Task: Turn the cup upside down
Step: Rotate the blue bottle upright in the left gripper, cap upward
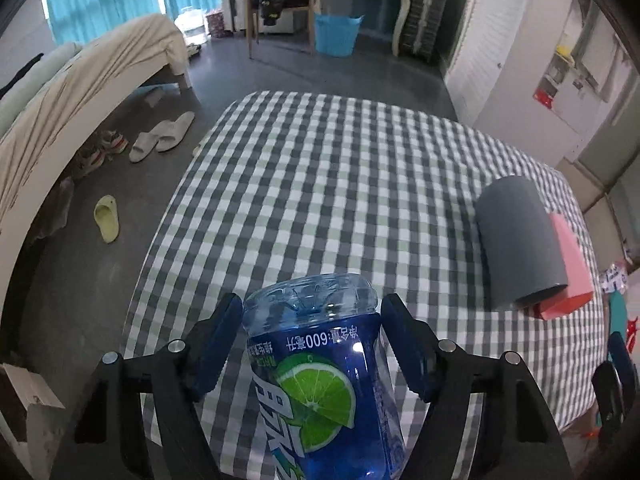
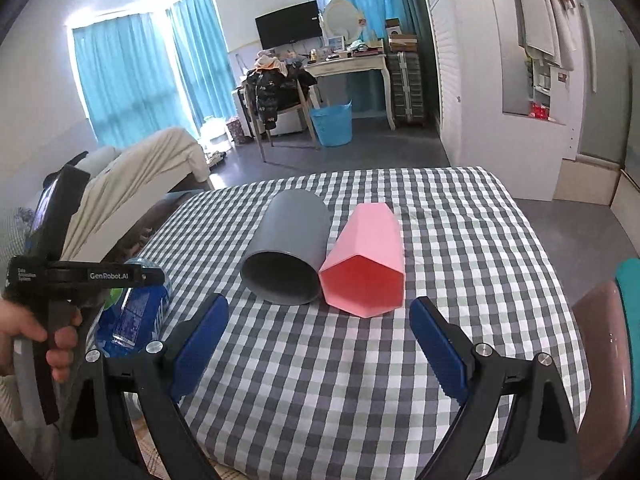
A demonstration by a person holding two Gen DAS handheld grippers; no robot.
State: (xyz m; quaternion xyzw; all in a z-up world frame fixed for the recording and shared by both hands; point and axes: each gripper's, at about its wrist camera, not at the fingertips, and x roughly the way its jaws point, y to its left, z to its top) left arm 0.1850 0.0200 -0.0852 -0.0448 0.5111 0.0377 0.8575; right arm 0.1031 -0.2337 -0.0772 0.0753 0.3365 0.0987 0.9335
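Note:
A blue see-through plastic cup (image 1: pixel 320 380) with a lime label sits between the fingers of my left gripper (image 1: pixel 310 308), which is shut on it. Its base points away from me and its print reads upside down. The right wrist view shows that left gripper (image 2: pixel 86 276) at the table's left edge, held by a hand (image 2: pixel 24 328), with the blue cup (image 2: pixel 136 312) under it. My right gripper (image 2: pixel 320 320) is open and holds nothing. Just ahead of it a grey cup (image 2: pixel 288 248) and a pink hexagonal cup (image 2: pixel 368 256) lie on their sides, touching, mouths towards me.
The checked tablecloth (image 2: pixel 360 360) covers the table. The grey cup (image 1: pixel 516 240) and pink cup (image 1: pixel 568 264) lie at the table's right in the left wrist view. A bed (image 1: pixel 80 92) and slippers (image 1: pixel 160 136) are left of the table, a brown chair back (image 2: pixel 604 340) at right.

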